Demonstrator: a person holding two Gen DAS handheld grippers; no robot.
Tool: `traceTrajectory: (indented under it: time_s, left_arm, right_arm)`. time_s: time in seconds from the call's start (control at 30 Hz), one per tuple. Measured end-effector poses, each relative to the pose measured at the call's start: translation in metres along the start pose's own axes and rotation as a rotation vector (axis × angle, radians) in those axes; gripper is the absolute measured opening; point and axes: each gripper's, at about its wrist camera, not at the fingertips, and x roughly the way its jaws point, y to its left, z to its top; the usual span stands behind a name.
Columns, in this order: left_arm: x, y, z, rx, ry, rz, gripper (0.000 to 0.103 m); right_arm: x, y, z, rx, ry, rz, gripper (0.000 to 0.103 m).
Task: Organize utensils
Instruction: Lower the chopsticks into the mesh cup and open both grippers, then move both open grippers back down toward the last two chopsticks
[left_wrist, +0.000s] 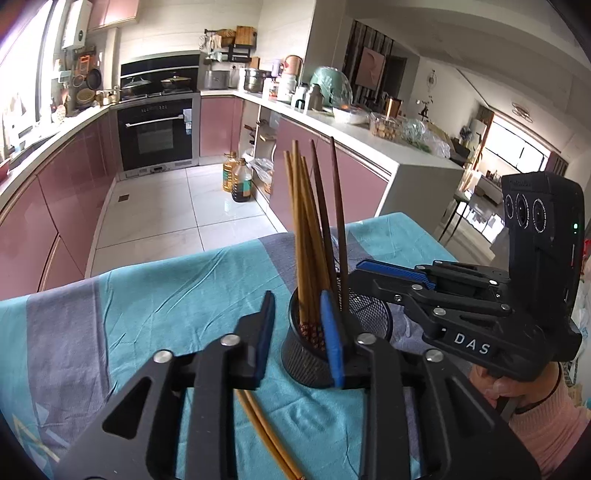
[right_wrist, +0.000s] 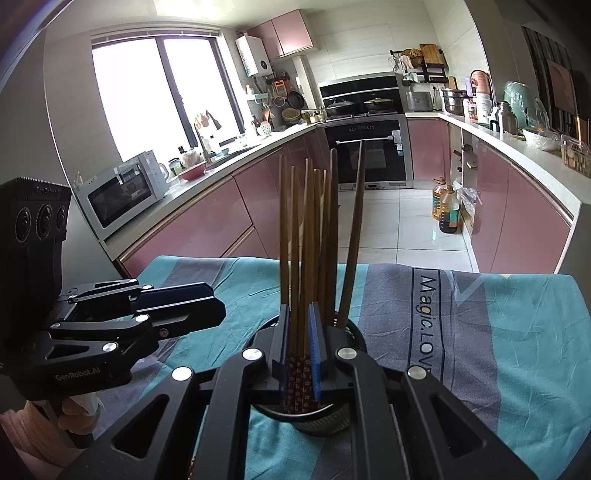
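A black mesh cup (left_wrist: 303, 365) stands on the teal and grey cloth (left_wrist: 166, 295) and holds several wooden chopsticks (left_wrist: 301, 229), light and dark. My left gripper (left_wrist: 299, 325) is open just in front of the cup, with nothing between its jaws. Two light chopsticks (left_wrist: 266, 439) lie on the cloth under it. My right gripper (right_wrist: 299, 336) is shut on a bundle of chopsticks (right_wrist: 295, 236) that stands in the cup (right_wrist: 332, 421). It also shows in the left wrist view (left_wrist: 373, 273), reaching in from the right. A second mesh cup (left_wrist: 373, 314) sits behind.
The cloth-covered table ends at its far edge (right_wrist: 369, 266), with tiled kitchen floor (left_wrist: 166, 214) beyond. Pink cabinets, an oven (right_wrist: 369, 151) and oil bottles (left_wrist: 238, 177) stand further off. The left gripper shows at the left in the right wrist view (right_wrist: 207, 310).
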Motion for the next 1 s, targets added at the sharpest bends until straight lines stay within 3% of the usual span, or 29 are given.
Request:
traceTrajectory:
  time_s: [0.37,0.47,0.53,0.8,1.0]
  left_arm:
    - [-0.040,0.021,-0.043,-0.012,-0.069,0.065,0.050]
    - [-0.043,0.029,-0.059,-0.033,-0.060,0.083,0.060]
    - [-0.043,0.034,-0.070,-0.039,-0.048,0.104,0.061]
    - [-0.037,0.049,-0.116,-0.059,0.000,0.183,0.091]
    - [-0.031,0.051,-0.138,-0.073,0.025,0.229,0.097]
  right_arm:
    - [-0.036,0.029,-0.024,-0.032,-0.056,0.122,0.033]
    - [-0.033,0.039,-0.040,-0.043,-0.026,0.139,0.039]
    - [-0.025,0.044,-0.052,-0.048,0.013,0.139,0.039]
    - [0.012,0.054,-0.090,-0.014,0.150,0.139,0.047]
    - [0.023,0.060,-0.105,-0.012,0.188,0.108,0.056]
